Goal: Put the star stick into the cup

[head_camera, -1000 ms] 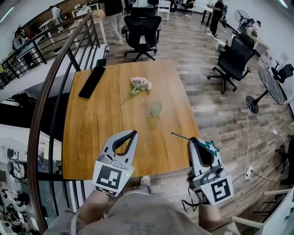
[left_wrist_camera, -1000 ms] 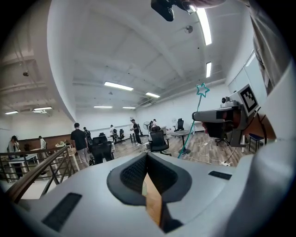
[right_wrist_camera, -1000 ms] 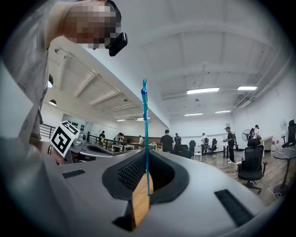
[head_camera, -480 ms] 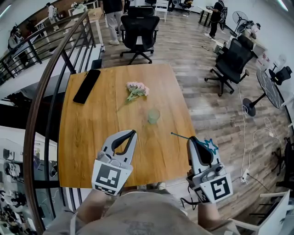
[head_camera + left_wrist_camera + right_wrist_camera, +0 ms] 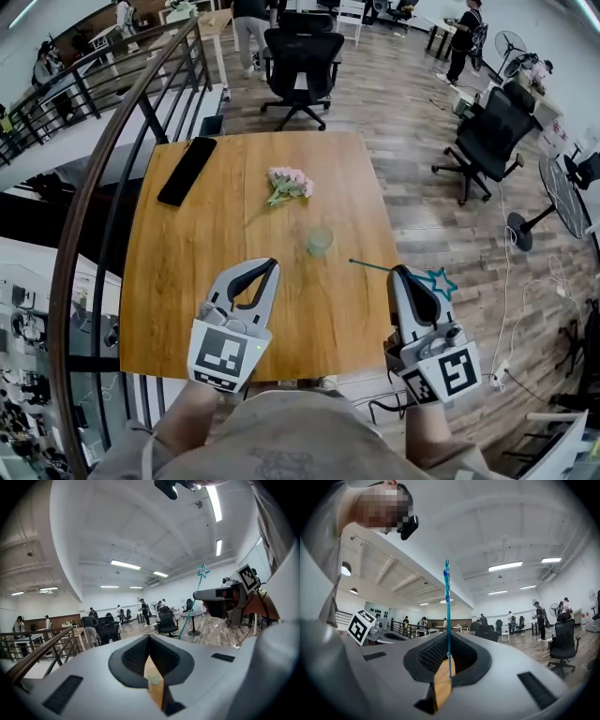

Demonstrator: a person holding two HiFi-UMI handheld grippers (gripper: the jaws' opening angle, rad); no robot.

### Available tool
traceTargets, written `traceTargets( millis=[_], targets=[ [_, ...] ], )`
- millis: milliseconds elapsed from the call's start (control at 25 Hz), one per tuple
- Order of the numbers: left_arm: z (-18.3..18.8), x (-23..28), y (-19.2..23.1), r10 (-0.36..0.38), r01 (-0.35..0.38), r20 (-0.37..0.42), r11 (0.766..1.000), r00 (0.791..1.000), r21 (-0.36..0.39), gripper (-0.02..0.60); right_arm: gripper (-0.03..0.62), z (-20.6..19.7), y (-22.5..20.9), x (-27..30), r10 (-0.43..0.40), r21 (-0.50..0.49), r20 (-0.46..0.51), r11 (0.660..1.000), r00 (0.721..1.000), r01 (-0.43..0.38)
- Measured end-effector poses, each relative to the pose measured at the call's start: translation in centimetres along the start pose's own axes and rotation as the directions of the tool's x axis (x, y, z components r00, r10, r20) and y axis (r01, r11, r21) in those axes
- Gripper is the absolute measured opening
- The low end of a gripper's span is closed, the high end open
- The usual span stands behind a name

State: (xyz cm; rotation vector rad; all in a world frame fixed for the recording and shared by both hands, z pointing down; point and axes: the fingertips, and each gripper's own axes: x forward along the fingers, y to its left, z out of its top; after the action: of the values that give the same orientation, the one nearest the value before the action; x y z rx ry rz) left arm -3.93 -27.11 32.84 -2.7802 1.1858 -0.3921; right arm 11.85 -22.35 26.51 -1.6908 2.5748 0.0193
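In the head view the stick (image 5: 372, 266) runs into the shut right gripper (image 5: 403, 274), which hides the stretch between stem and star. Both forearms are cut off by the bottom edge. The torso, the left gripper (image 5: 271, 270) and the right one cover much of the table's (image 5: 178, 281) near edge. The cup (image 5: 320, 241) is pale and small, and its contents cannot be told. The dark flat thing (image 5: 187, 171) at the far left corner is too small to identify. In the right gripper view the star shows edge-on, its shape lost.

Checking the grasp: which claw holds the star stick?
The right claw, shut on the teal star stick; the left claw is shut with nothing between its jaws.
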Motion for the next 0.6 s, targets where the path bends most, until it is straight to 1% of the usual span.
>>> traceTargets(
  millis=[80,160,320,440,600],
  targets=[
    [0.4,1.0,0.8,0.011,-0.011,0.006,1.000,1.000,0.014,0.017,0.040,0.6,-0.9,1.4,0.005,-0.009,0.019,1.000,1.000,-0.005],
    [0.9,2.1,1.7,0.022,-0.023,0.012,0.999,1.000,0.026,0.017,0.040,1.0,-1.6,2.9,0.015,-0.041,0.026,0.999,1.000,-0.014],
    [1.2,4.3,3.0,0.040,-0.041,0.018,0.999,0.999,0.037,0.017,0.040,0.7,-2.7,5.9,0.033,-0.083,0.032,0.996,0.999,-0.030],
    [0.6,6.1,3.7,0.043,-0.043,0.005,0.998,0.999,0.036,0.017,0.040,-1.1,-3.8,7.8,0.039,-0.076,0.015,0.996,0.999,-0.038],
    [-1.1,8.8,4.8,0.040,-0.039,-0.038,0.999,0.998,0.023,0.017,0.040,-5.1,-5.0,10.7,0.058,-0.047,-0.046,0.997,0.997,-0.061]
  ],
)
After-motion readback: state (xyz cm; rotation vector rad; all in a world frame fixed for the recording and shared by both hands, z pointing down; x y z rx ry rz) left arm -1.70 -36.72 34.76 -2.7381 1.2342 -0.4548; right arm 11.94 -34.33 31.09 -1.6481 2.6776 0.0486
